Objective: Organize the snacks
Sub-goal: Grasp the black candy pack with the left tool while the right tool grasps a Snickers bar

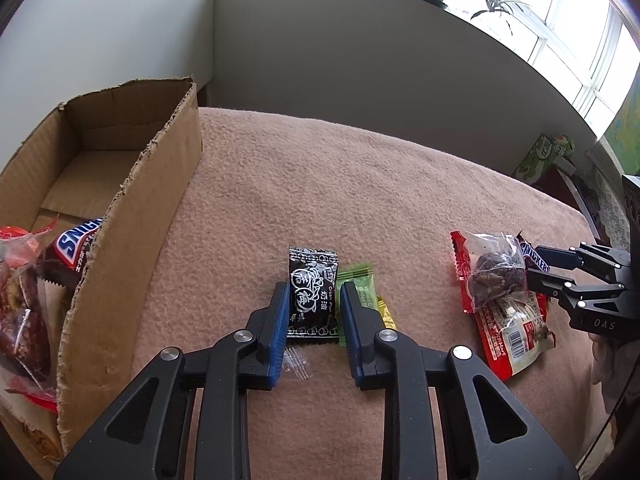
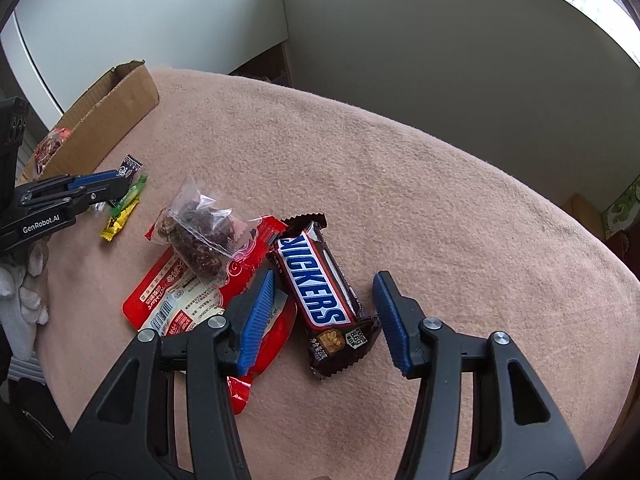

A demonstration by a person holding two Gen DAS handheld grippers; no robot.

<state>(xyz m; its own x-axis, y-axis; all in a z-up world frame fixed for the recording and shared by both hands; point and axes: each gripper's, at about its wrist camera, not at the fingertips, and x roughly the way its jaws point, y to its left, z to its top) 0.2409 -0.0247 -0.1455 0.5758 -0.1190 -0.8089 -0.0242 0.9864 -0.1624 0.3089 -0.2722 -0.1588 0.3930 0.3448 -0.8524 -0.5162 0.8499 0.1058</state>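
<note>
We see a surface (image 1: 360,184) covered by a pinkish-brown cloth, with a torn cardboard box (image 1: 132,216) standing at its left side; inside the box lie a Snickers bar (image 1: 74,246) and red-edged snack bags (image 1: 20,304).

Right of centre, a red snack packet (image 2: 188,300) lies flat with a clear bag of dark dried fruit (image 2: 200,236) resting on top of it. A second Snickers bar (image 2: 324,292) lies partly on the red packet's edge, its long axis running away from the right gripper (image 2: 324,320), whose jaws straddle it without touching it, still apart.

Near the box, our left gripper (image 1: 314,312) has closed on a black plum candy (image 1: 312,296), which lies lengthwise along the fingers. A green candy (image 1: 360,284) and a yellow candy (image 1: 386,312) lie just beside it, crowding the right finger.
</note>
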